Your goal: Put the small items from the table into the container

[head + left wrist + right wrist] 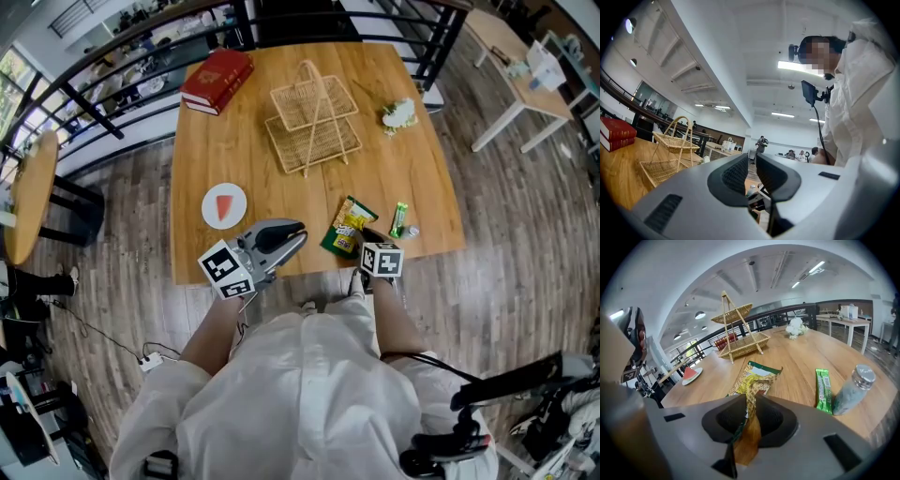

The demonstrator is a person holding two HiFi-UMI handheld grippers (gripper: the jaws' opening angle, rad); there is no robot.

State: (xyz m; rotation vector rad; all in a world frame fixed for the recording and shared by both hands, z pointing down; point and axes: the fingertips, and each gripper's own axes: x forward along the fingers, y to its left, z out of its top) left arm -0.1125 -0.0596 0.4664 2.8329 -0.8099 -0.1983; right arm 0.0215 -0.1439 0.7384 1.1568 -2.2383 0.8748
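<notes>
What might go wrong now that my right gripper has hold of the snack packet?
The right gripper pinches only the near edge of the snack packet, so it may slip or tear when lifted. The small bottle stands close by, near the edge of the table; a swinging packet could knock it over. The tall handle of the wicker basket might snag the dangling packet.

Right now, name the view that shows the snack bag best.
Right gripper view: the snack bag looms close, its near edge pinched in the right gripper. Head view shows it small, partly behind that gripper. Left gripper view misses it.
</notes>
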